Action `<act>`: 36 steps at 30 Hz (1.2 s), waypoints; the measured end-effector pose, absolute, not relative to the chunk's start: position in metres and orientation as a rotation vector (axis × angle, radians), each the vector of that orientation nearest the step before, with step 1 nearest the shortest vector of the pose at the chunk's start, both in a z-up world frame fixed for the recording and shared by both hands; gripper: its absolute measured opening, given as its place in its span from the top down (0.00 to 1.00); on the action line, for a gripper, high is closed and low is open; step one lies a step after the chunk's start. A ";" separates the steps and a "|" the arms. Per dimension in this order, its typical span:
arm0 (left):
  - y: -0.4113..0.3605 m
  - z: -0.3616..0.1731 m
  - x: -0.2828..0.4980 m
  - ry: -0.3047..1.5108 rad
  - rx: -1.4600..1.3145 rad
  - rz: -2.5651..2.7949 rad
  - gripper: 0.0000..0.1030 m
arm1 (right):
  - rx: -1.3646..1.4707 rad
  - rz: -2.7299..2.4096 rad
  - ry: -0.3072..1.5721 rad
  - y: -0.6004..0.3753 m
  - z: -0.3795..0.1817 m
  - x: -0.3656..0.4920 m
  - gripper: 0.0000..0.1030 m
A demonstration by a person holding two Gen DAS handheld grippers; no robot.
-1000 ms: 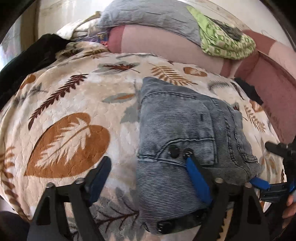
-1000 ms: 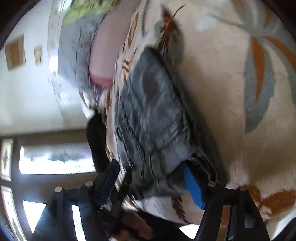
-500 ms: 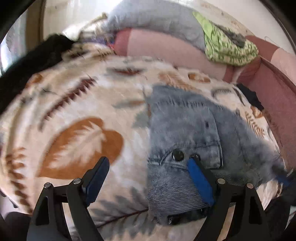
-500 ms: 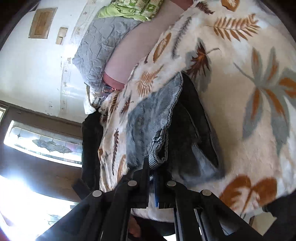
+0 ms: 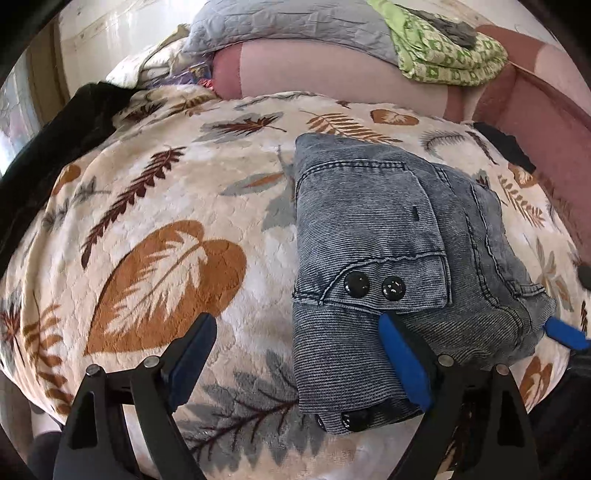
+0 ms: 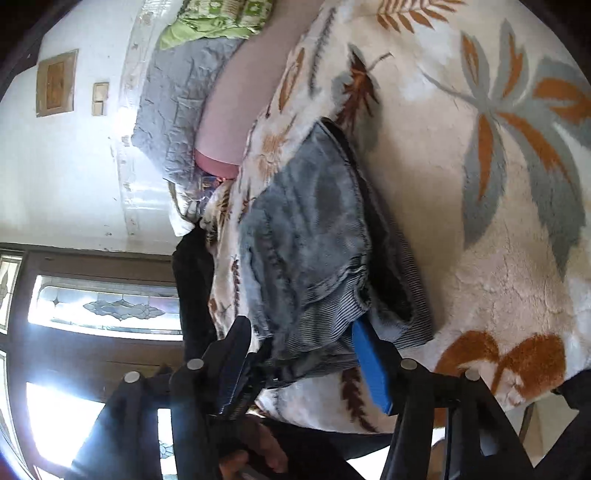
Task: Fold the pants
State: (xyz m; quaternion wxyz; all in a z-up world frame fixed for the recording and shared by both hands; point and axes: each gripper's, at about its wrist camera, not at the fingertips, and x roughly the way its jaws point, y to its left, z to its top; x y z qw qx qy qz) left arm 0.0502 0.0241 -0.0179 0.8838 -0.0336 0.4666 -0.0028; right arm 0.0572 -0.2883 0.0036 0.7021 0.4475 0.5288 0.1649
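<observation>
The grey-blue denim pants (image 5: pixel 384 258) lie folded into a compact bundle on the leaf-print blanket (image 5: pixel 155 229), black snap buttons facing up. My left gripper (image 5: pixel 299 354) is open, its right blue finger (image 5: pixel 402 358) resting on the bundle's near edge, its left finger over the blanket. In the right wrist view the pants (image 6: pixel 310 236) lie in front of my right gripper (image 6: pixel 303 354), which is open, jaws on either side of the bundle's near corner. The right gripper's blue fingertip also shows in the left wrist view (image 5: pixel 567 334) at the bundle's right edge.
Pink cushions (image 5: pixel 325 77), a grey quilt (image 5: pixel 295 22) and a green patterned cloth (image 5: pixel 443 55) lie at the back. A black garment (image 5: pixel 62 133) lies at the blanket's left edge. A window and door (image 6: pixel 103 306) show in the right wrist view.
My right gripper was shut on the pants' edge half a second ago and has opened. The bundle has settled flat. My left gripper stays open in about the same place.
</observation>
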 end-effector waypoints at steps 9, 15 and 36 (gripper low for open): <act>0.021 -0.017 0.047 0.961 -0.060 0.009 0.12 | 0.810 0.455 1.101 -0.252 0.043 0.084 0.39; 0.020 -0.015 0.048 0.968 -0.046 0.014 0.12 | 0.722 0.373 1.222 -0.259 -0.022 0.078 0.57; -0.010 -0.014 0.059 0.995 0.007 0.064 0.10 | 0.540 0.366 1.250 -0.236 0.016 0.087 0.54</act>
